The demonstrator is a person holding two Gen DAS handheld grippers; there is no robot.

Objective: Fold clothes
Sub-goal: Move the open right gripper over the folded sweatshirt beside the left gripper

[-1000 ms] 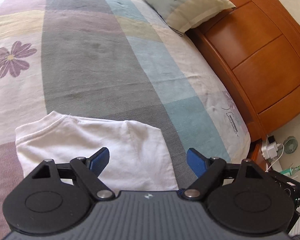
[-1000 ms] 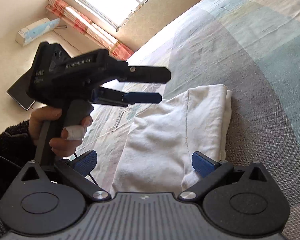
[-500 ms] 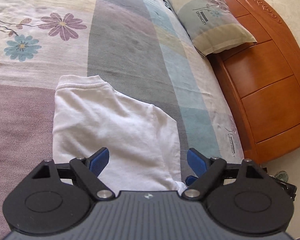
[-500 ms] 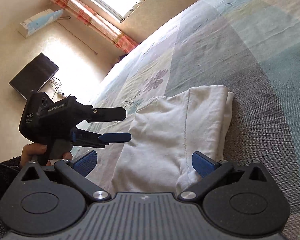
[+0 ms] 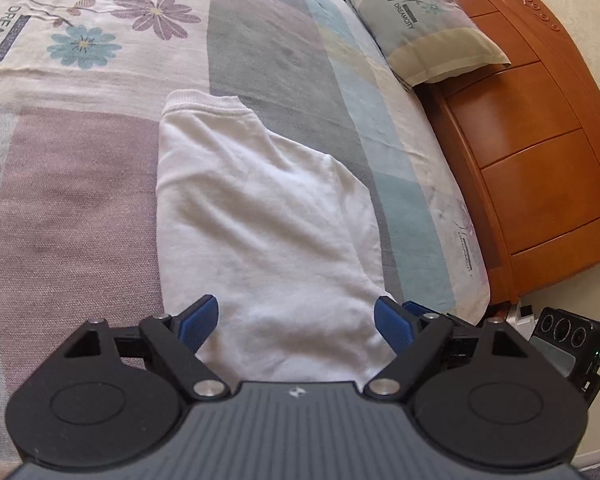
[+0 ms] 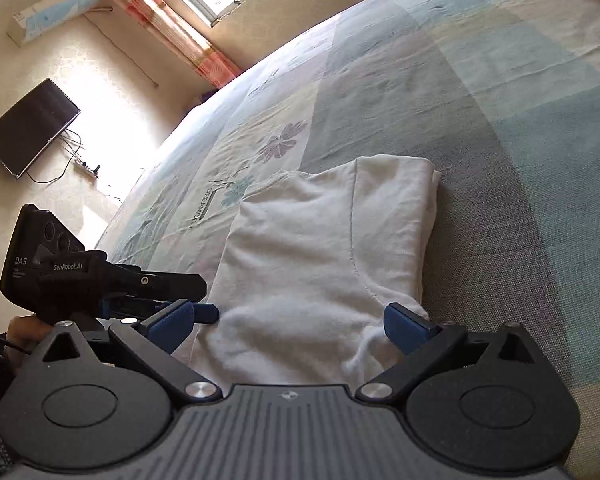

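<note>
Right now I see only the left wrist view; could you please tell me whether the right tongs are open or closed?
Observer: Open. The right tongs stand wide apart over the near edge of the folded white shirt and hold nothing.
Operator: Thank you. Where do my left tongs sit from that side?
Observer: The left tongs come in low from the left, with their tips beside the shirt's near left corner. I cannot tell whether they touch it.
Operator: Is the fold tidy along the shirt's right edge?
Observer: Not quite. At the far right corner a lower layer peeks out past the top fold.
</note>
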